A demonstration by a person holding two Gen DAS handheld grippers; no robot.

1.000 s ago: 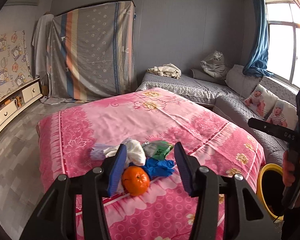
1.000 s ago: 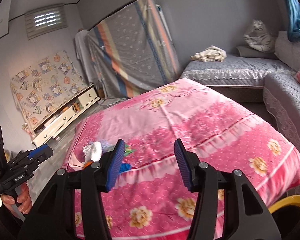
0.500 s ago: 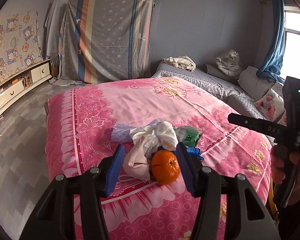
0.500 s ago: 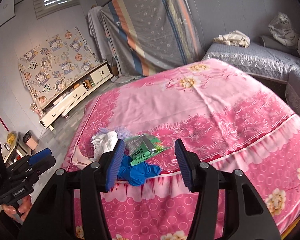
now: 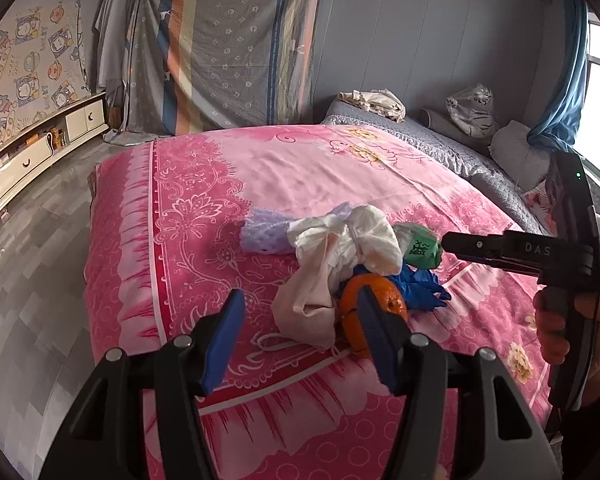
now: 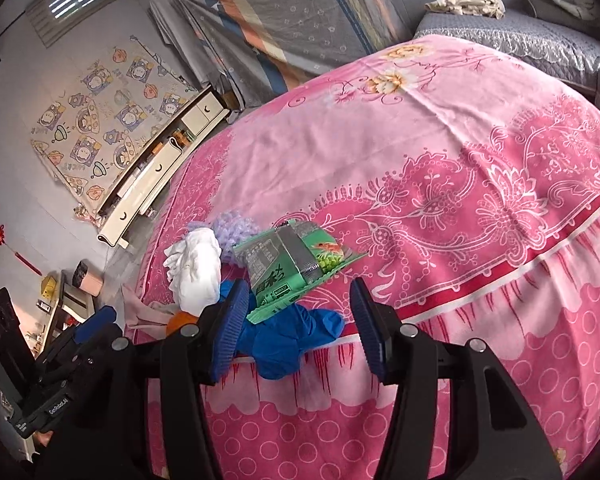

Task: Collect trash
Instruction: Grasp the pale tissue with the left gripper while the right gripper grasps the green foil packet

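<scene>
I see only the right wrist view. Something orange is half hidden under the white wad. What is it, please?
Observer: An orange fruit, at the near edge of the trash pile on the pink bedspread.
Operator: Does the left gripper hold it?
Observer: No. The left gripper is open. In its own view a pale pink cloth shows between its fingers, and the orange is partly behind the right finger.
</scene>
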